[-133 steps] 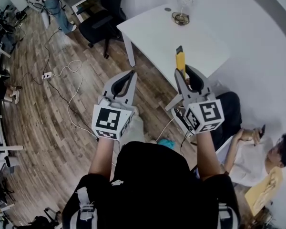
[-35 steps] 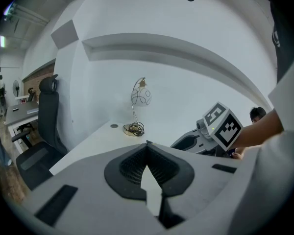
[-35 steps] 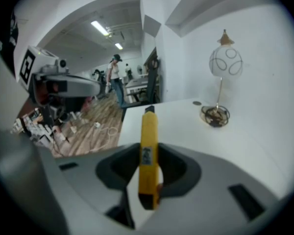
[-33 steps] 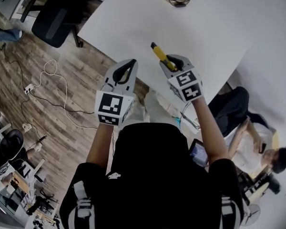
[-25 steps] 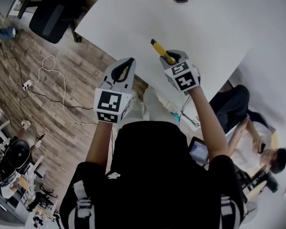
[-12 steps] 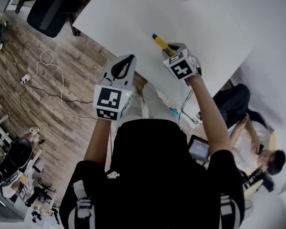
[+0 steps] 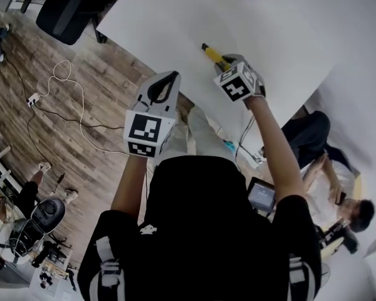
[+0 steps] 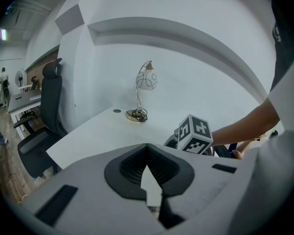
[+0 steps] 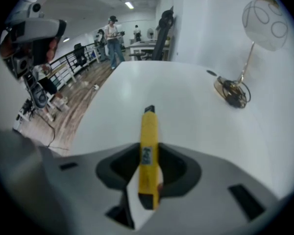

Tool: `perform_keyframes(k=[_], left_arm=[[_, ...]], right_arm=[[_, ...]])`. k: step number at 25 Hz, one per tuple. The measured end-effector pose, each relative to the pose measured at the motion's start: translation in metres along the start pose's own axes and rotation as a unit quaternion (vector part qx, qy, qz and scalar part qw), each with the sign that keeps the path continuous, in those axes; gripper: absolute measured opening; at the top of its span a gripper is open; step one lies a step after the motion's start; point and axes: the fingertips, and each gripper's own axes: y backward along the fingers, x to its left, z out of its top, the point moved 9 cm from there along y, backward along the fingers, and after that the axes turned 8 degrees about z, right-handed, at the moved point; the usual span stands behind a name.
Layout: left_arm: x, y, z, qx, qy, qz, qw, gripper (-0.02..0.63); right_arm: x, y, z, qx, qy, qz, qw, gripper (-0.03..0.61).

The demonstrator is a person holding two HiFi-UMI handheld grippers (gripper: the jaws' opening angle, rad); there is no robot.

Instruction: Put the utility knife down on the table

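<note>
Right gripper: jaws clamped on the handle of the yellow utility knife, pressing it from both sides. The knife's black tip points away from the gripper over the white table. In the head view the knife slants out ahead of the gripper, not far in from the table's near edge. We cannot tell whether it touches the surface.

Left gripper: near that same edge, over the wood floor, jaw tips together with nothing between them.

A desk lamp stands at the far side of the table, well apart from the knife.
</note>
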Motion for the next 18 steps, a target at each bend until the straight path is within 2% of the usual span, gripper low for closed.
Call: perform_keyframes(k=[18], left_arm=[[-0.0018,0.0035,0.0009,-0.003,0.001,0.006,1.0,0.017]], right_arm=[[-0.0063,-0.0046,-0.0041,0.01,-0.018,0.012,1.0,0.141]])
